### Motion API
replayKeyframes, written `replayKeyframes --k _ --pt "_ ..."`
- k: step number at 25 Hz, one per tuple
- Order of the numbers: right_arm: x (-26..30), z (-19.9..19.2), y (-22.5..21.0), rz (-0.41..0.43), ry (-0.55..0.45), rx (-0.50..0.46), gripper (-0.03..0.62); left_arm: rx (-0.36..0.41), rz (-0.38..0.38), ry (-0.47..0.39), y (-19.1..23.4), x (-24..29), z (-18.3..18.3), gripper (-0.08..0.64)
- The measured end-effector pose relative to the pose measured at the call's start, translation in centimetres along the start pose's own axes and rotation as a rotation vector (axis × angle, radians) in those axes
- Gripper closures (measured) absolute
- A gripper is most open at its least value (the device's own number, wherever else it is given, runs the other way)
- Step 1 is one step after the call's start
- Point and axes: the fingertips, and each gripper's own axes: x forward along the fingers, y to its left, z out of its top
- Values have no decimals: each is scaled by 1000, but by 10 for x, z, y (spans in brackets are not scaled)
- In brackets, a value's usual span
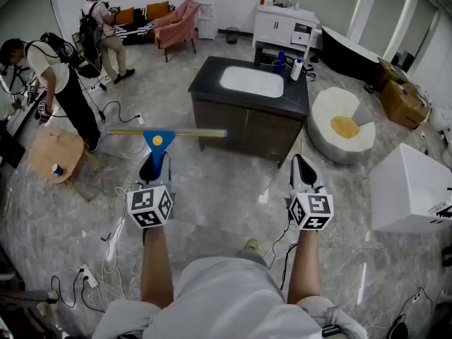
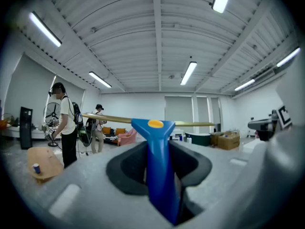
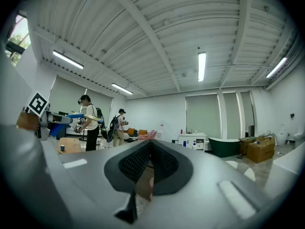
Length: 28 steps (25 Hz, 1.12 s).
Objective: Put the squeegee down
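Squeegee point(image 1: 164, 134): in the air just ahead of my left gripper. Its blue handle runs back into the jaws. The long blade lies crosswise and level beyond the jaw tips, and a round yellow spot sits on the blue head. It rests on no surface.
Left gripper point(image 1: 155, 164): clenched on the squeegee's blue handle. In the left gripper view the handle stands upright between the two dark pads and fills the gap. The gripper points level, with its marker cube point(image 1: 150, 207) behind the jaws, nearer to me.
Right gripper point(image 1: 304, 169): jaws pressed together at the tips with nothing between them. It is level, to the right of my left gripper and well apart from it.
Cabinet point(image 1: 244, 129): dark-topped with a white basin point(image 1: 251, 82), ahead of both grippers and roughly between their lines. The blade's right end overlaps the cabinet's left edge in the head view.
Floor point(image 1: 226, 189): grey marbled stone below both grippers, with cables point(image 1: 113, 239) lying to the left of my left gripper.
Wooden table point(image 1: 53, 154): low, to the left of my left gripper, with a small cup point(image 1: 57, 169) on it.
Person point(image 1: 63, 83): bending beside the wooden table, to the left of the blade.
Second person point(image 1: 106, 27): farther ahead and left, near a sofa.
Cushion point(image 1: 332, 111): round and white with a yellow centre, ahead and to the right of my right gripper.
White box point(image 1: 409, 189): to the right of my right gripper.
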Motion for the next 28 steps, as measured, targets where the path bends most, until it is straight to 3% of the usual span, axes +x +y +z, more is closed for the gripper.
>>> replayKeyframes --k 28 --pt "7 -10 30 16 21 -26 589 -25 -34 21 15 -2 -15 431"
